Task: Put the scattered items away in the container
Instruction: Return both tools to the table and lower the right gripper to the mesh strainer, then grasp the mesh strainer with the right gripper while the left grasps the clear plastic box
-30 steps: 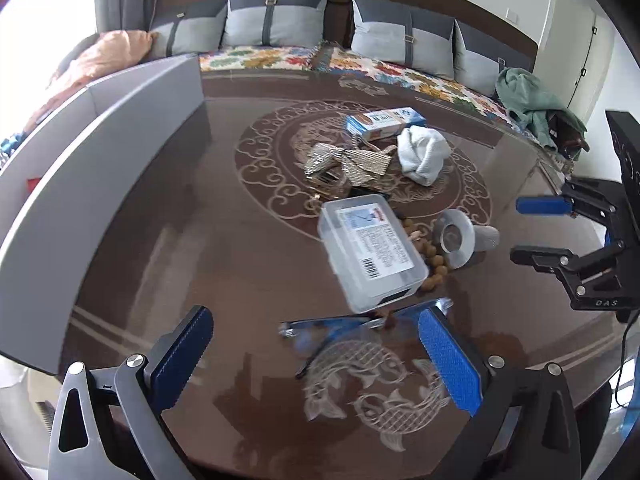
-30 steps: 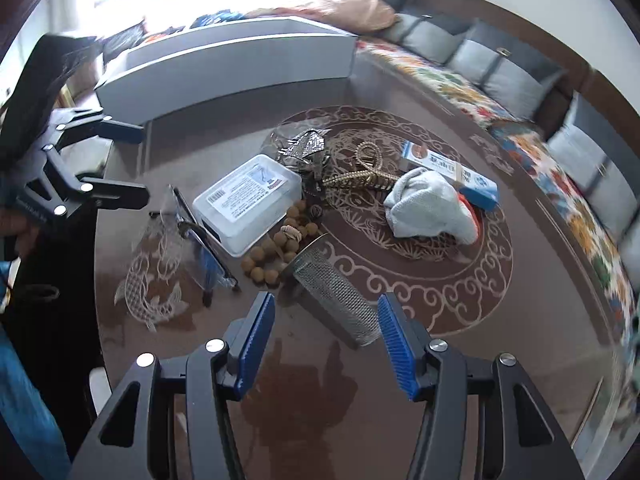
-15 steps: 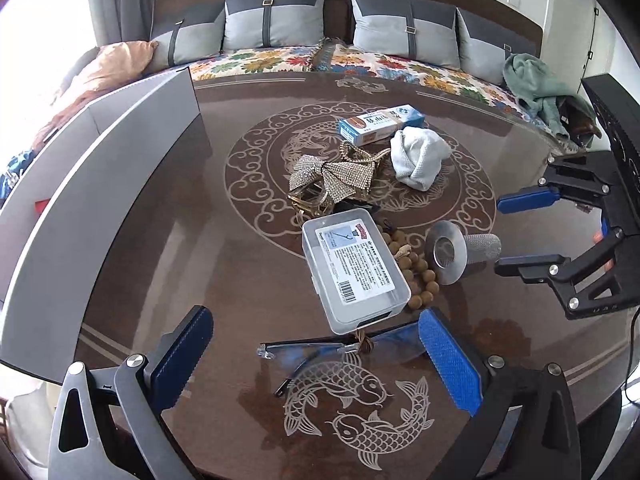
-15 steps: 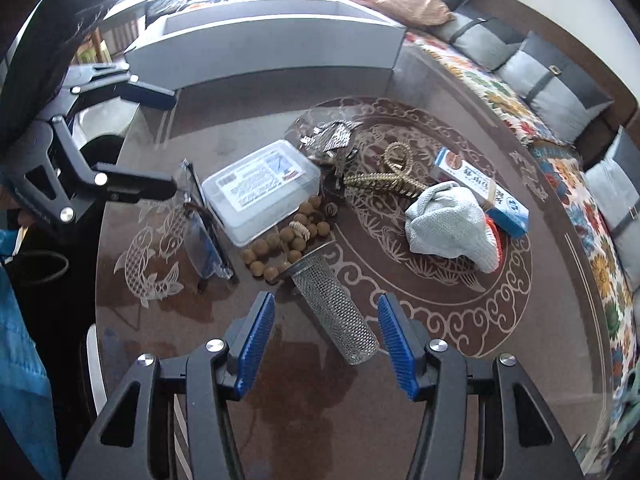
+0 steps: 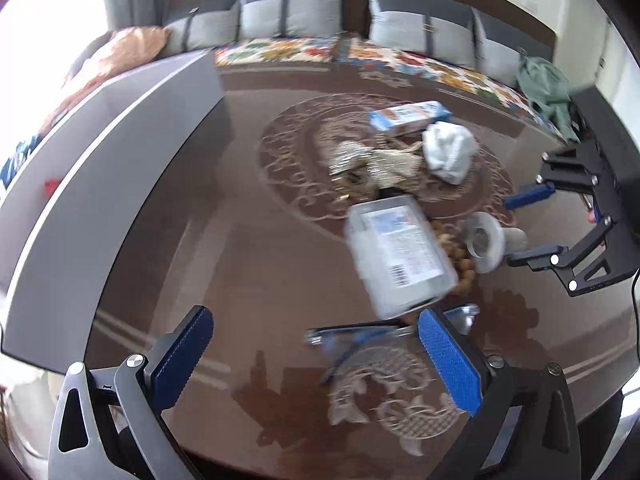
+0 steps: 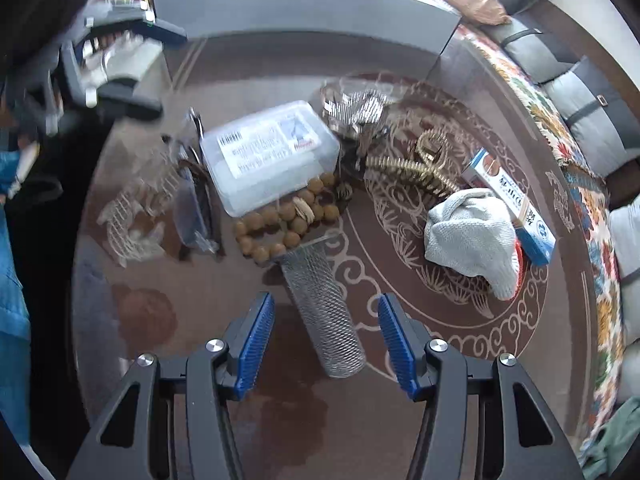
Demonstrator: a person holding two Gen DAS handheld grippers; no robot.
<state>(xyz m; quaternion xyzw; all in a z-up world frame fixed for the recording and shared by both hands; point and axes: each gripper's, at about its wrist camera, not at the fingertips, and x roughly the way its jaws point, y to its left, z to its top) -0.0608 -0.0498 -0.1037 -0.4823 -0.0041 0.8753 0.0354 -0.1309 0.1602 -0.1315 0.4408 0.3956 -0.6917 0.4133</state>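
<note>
Two grippers were seen spread wide with nothing held between their blue pads. The left gripper was held above the near edge of the round brown table, where bare tabletop lay open between its fingers and the long grey container standing along the left side. Safety glasses lay just past its right finger, and the clear plastic box lay beyond them. The right gripper was lowered around the closed end of the mesh strainer, which lay on its side between the pads; contact could not be told. The strainer's rim end was seen touching the wooden bead bracelet, which lay against the plastic box. A sequinned clip, a gold hair claw, a grey cloth and a blue and white carton were clustered on the ornamental ring pattern at the centre. Open tabletop remained on the near side of the right gripper. A sofa with grey cushions and a floral cover was seen behind the table, and a green garment lay at its right end.
</note>
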